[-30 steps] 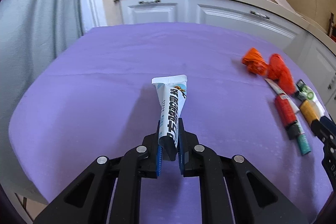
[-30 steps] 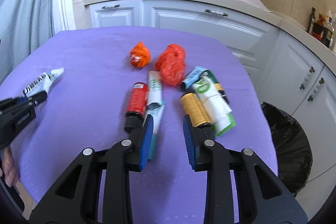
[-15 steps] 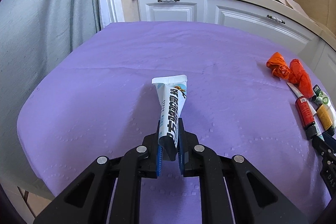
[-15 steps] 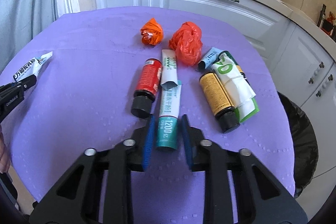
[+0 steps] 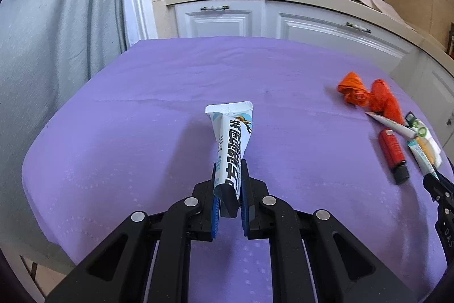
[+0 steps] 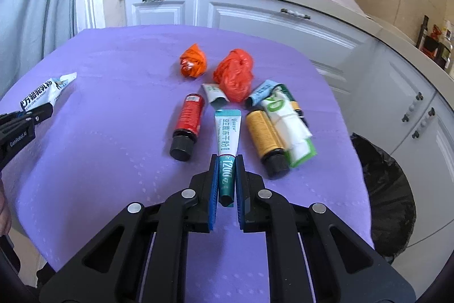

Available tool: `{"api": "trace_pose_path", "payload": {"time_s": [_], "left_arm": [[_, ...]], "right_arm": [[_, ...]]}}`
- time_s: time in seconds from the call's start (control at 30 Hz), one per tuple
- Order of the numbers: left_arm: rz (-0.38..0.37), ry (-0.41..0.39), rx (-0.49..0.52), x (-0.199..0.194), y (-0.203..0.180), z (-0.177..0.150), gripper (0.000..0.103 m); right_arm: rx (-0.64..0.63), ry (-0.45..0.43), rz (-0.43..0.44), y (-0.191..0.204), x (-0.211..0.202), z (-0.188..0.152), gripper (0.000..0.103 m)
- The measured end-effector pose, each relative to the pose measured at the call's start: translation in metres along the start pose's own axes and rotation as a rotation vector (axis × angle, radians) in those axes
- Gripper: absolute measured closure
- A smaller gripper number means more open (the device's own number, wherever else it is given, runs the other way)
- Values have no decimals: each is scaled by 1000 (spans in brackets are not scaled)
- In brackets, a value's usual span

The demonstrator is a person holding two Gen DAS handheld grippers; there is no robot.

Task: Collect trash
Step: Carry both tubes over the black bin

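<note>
The teal tube (image 6: 227, 144) sits pinched at its cap end between the blue pads of the right claw (image 6: 227, 181), whose jaws have just been closing on it; its flat tail points away toward the rest of the litter on the purple tabletop (image 6: 113, 161). Just left of it lies a red bottle (image 6: 188, 124) with a black cap, just right a yellow bottle (image 6: 262, 132) under a white and green wrapper (image 6: 289, 127). Beyond them, two crumpled orange bags (image 6: 234, 73), side by side. Off the tabletop's right edge, a bin lined with a black bag (image 6: 380, 198).

Over on the left, the left claw (image 5: 228, 181) is clamped on a white tube (image 5: 234, 144) with black lettering, held clear above the tabletop, crimped end pointing away. Behind everything, white cabinets (image 5: 241, 22) and a counter crowded with jars.
</note>
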State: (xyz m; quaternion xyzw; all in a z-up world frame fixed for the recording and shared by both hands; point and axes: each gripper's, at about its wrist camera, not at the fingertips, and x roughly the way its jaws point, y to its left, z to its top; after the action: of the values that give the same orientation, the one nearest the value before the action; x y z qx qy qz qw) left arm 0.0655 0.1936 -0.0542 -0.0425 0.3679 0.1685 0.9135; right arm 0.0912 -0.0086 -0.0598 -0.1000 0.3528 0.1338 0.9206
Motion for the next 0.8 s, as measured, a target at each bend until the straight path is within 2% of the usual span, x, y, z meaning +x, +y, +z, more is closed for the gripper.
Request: {"api": "trace_pose_path", "payload": {"time_s": [0.33, 0.8], "left_arm": [[-79, -46, 54, -25, -41, 3, 90], [-244, -123, 185, -56, -130, 4, 90]], "right_arm": [[90, -63, -69, -42, -27, -8, 92], [231, -129, -216, -120, -52, -22, 92]]}}
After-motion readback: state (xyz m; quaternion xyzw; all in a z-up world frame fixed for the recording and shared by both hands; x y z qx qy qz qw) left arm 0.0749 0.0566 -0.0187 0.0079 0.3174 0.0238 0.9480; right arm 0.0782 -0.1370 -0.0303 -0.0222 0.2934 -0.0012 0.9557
